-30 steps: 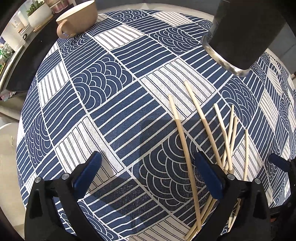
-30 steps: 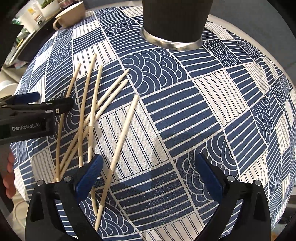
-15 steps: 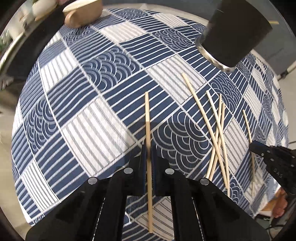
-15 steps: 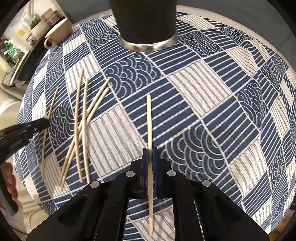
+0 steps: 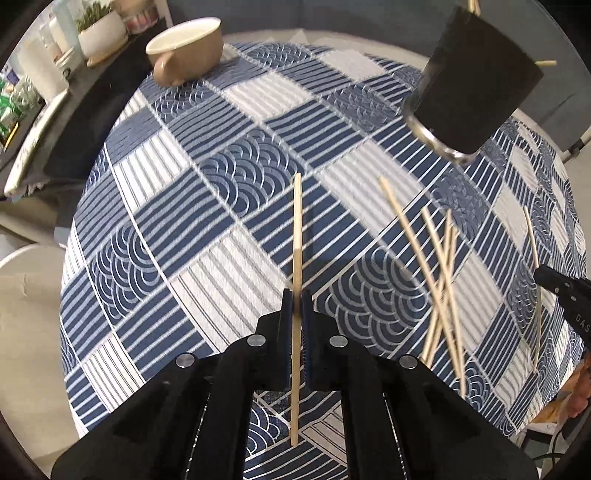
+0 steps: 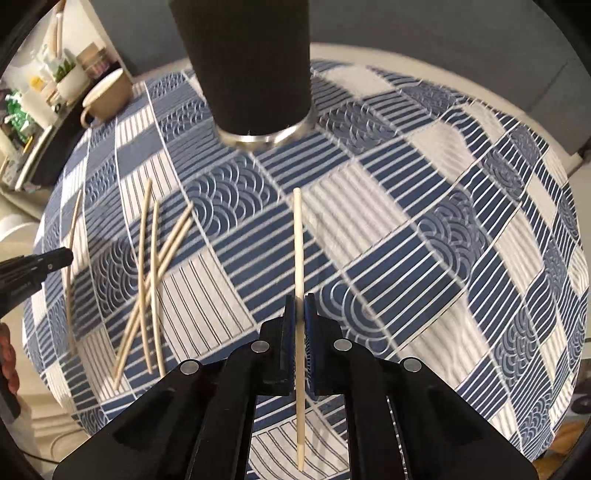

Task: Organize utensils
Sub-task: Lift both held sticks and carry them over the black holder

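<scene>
Left gripper clenched on chopstick, held above tabletop. Right gripper likewise clenched on chopstick. Loose chopsticks lie scattered on tabletop. Black holder stands beyond.

Dark cup stands ahead of right hand-held gripper, blocking straight path at far side of counter. Wide patterned cloth right of cup: bare, passable. Loose chopsticks lie crossed on left, between the two grippers, flat on cloth. Left hand-held gripper: bare cloth ahead and to its left, up to beige mug near far edge. Loose chopsticks on its right, single chopstick beyond them, near right gripper's tip. Shelf clutter past counter's edge behind mug.
</scene>
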{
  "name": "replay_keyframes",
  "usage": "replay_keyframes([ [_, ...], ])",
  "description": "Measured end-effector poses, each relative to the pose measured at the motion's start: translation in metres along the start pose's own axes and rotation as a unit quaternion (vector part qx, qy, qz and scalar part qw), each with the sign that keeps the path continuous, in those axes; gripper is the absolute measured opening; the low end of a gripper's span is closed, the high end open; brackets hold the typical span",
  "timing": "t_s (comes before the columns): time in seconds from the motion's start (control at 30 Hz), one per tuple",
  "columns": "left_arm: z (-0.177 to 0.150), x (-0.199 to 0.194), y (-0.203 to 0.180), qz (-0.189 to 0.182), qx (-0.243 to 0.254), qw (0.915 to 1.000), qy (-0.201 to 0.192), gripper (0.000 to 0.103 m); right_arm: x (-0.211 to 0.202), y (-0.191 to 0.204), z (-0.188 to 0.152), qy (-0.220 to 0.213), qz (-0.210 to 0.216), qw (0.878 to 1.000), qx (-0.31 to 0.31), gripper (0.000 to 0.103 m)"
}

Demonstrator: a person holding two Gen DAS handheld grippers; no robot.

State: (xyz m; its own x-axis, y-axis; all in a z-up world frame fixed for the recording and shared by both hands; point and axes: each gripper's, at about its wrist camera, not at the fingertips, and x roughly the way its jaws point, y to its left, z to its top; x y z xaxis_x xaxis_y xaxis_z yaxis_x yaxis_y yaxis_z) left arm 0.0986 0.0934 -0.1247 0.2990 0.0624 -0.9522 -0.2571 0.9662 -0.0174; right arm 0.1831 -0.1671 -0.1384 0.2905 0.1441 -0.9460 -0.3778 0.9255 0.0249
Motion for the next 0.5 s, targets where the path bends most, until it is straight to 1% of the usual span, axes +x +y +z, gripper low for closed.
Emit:
replay_keyframes([
  [0.1, 0.009, -0.014, -0.003, 0.007, 0.002, 0.9999, -0.014, 0.005, -0.019, -0.004, 0.011, -0.029, -0.008, 1.000, -0.004, 0.005],
  [0.27, 0.043, -0.023, -0.012, 0.009, 0.008, 0.9992, -0.038, 0.005, -0.060, -0.011, 0.039, -0.094, -0.031, 0.995, -0.017, 0.005],
  [0.5, 0.077, -0.055, -0.026, 0.007, 0.013, 0.9961, -0.087, 0.005, -0.109, -0.026, 0.076, -0.162, -0.030, 0.986, -0.015, 0.005],
])
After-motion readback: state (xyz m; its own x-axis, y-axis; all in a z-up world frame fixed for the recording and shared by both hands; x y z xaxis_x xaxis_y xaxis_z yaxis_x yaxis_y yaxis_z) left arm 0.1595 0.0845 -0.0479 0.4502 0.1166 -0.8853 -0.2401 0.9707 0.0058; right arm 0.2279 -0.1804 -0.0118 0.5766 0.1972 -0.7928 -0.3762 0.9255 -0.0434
